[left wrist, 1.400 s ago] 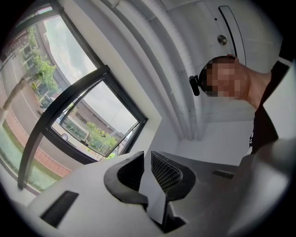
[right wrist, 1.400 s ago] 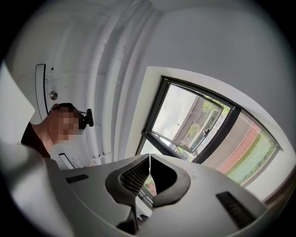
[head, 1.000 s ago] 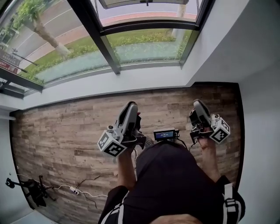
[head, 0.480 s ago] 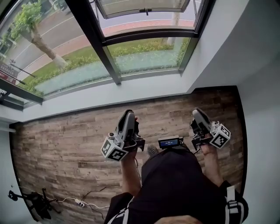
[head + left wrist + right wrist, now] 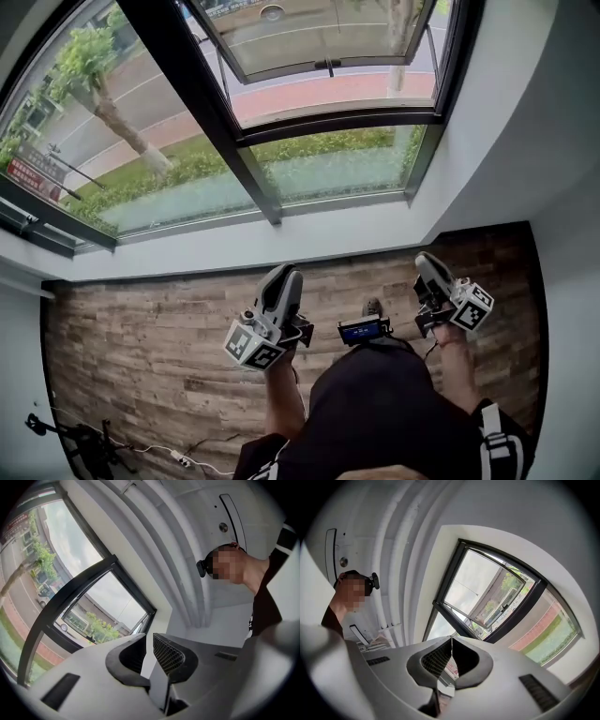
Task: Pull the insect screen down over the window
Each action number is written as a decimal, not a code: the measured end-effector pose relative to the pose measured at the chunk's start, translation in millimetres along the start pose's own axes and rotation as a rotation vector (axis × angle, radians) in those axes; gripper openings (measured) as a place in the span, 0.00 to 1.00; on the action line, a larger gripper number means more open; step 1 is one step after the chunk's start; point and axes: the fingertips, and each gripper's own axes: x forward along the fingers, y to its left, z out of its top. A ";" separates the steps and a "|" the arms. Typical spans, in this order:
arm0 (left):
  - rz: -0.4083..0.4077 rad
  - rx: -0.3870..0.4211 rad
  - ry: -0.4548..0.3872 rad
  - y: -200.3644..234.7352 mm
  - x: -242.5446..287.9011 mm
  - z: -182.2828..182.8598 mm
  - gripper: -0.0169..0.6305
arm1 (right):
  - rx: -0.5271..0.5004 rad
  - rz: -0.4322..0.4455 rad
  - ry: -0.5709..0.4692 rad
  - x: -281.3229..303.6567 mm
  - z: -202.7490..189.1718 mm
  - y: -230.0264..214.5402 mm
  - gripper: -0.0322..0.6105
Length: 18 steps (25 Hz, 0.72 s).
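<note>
Wood-plank floor (image 5: 141,337) runs under you up to a white sill (image 5: 262,248), and the window (image 5: 319,169) fills the head view from 10 to 1 o'clock. Its dark mullion (image 5: 206,122) slants through the glass, and a hinged sash (image 5: 319,37) stands pushed outward at 12 o'clock.

You hold the left tongs (image 5: 281,279) at about 6 o'clock, low in front of your body. Their tips are a narrow gap apart with only the white wall showing between them. The right tongs (image 5: 427,262) sit at 4 o'clock, tips pressed together on nothing. Both point up and forward toward the window, well apart from the frame and touching nothing.

The insect screen shows in none of the views. No mesh covers the glass and no pull bar can be made out. My guess is that it is rolled up at the head of the frame, beyond the 12 o'clock edge of the head view.

So you are at the approach step, and the pull itself is not begun. Next, I judge, you need to:
- step up to the sill and raise the tongs toward 12 o'clock;
- find the screen's bottom bar;
- spread the tongs and pinch the bar;
- draw it straight down toward 6 o'clock, keeping it level so the mesh does not bind.
</note>
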 end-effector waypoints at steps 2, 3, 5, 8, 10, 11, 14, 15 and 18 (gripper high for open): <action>0.014 0.022 0.000 15.3 24.0 1.0 0.09 | 0.012 0.024 0.001 22.8 18.0 -24.0 0.06; 0.017 0.041 0.005 20.7 33.1 2.1 0.09 | 0.010 0.039 0.001 33.0 27.5 -31.1 0.06; 0.022 0.077 0.013 31.0 52.2 4.9 0.09 | 0.004 0.070 -0.003 52.7 46.7 -44.2 0.06; 0.028 0.094 0.013 41.4 82.5 6.1 0.09 | -0.002 0.108 -0.007 72.7 70.7 -60.5 0.06; 0.039 0.113 0.026 47.9 103.4 3.5 0.09 | -0.013 0.118 -0.003 78.7 83.2 -75.2 0.06; 0.049 0.132 0.041 51.7 113.0 1.6 0.09 | -0.011 0.116 -0.001 80.0 87.7 -84.9 0.06; 0.090 0.213 0.091 62.4 132.9 -1.8 0.09 | 0.019 0.095 0.003 77.4 91.5 -112.7 0.06; 0.102 0.239 0.100 65.7 137.9 -1.8 0.09 | 0.024 0.086 0.005 75.5 91.8 -120.0 0.06; 0.128 0.320 0.129 77.1 153.4 -1.6 0.09 | -0.001 0.059 0.019 72.0 94.1 -137.4 0.06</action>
